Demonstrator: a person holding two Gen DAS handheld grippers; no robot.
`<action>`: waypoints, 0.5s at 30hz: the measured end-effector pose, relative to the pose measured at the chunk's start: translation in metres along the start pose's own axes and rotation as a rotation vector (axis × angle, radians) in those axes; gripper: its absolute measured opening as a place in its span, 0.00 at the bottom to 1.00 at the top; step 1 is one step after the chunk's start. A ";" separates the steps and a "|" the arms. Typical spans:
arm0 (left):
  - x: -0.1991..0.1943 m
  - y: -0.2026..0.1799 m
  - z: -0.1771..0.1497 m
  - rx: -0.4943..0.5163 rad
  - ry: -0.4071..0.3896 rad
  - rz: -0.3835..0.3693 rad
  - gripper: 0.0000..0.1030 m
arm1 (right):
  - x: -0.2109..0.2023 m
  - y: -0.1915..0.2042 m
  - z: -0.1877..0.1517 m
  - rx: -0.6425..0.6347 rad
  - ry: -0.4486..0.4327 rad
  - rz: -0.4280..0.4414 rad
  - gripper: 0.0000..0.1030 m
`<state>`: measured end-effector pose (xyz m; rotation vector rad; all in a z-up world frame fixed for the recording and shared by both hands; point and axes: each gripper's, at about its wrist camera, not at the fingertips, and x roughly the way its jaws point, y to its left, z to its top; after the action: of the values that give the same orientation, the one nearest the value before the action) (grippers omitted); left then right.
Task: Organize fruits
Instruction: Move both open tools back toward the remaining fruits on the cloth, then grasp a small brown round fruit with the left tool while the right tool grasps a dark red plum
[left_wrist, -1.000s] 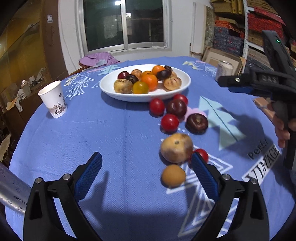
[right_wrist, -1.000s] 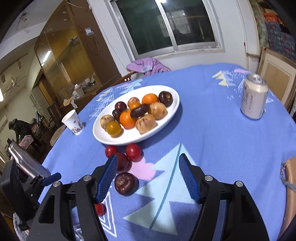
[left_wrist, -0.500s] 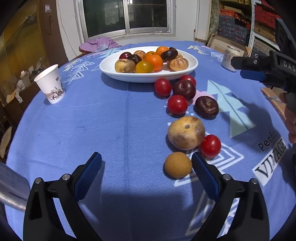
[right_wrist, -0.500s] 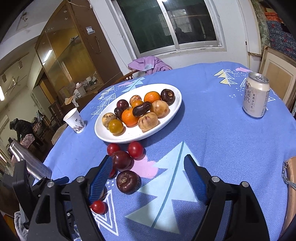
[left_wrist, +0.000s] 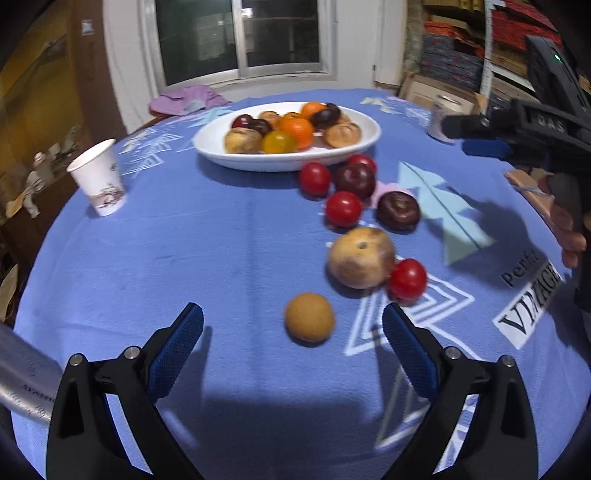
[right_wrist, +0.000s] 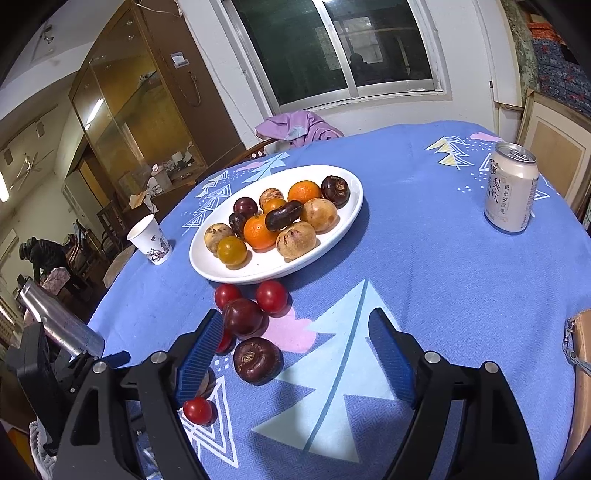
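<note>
Brown and round, the small fruit (left_wrist: 309, 322) lies on the tablecloth (left_wrist: 184, 251) just ahead of my left gripper (left_wrist: 291, 334), between its spread, empty jaws — nearer this hand than my right gripper (right_wrist: 293, 354), also wide and empty. Beyond, the white plate (left_wrist: 221, 155) already holds oranges and several brown, yellow and dark fruits — other fruits lie loose on the cloth.

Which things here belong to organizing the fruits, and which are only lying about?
Belong to the job:
white plate with fruit
loose fruits on the cloth: red tomatoes, dark plums, brown fruits

Only lying about:
paper cup
drink can
metal flask
</note>
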<state>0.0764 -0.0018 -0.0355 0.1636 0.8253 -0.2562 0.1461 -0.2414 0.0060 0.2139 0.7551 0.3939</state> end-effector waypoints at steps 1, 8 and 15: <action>0.002 -0.001 0.000 -0.001 0.007 -0.021 0.84 | 0.000 0.000 0.000 0.000 0.000 0.001 0.79; 0.015 0.002 0.001 -0.048 0.054 -0.066 0.63 | 0.003 0.003 -0.001 -0.010 0.011 0.001 0.80; 0.015 -0.003 0.003 -0.027 0.048 -0.068 0.48 | 0.007 0.011 -0.006 -0.054 0.033 0.007 0.80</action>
<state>0.0878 -0.0076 -0.0448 0.1170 0.8821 -0.3064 0.1441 -0.2283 0.0009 0.1599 0.7753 0.4247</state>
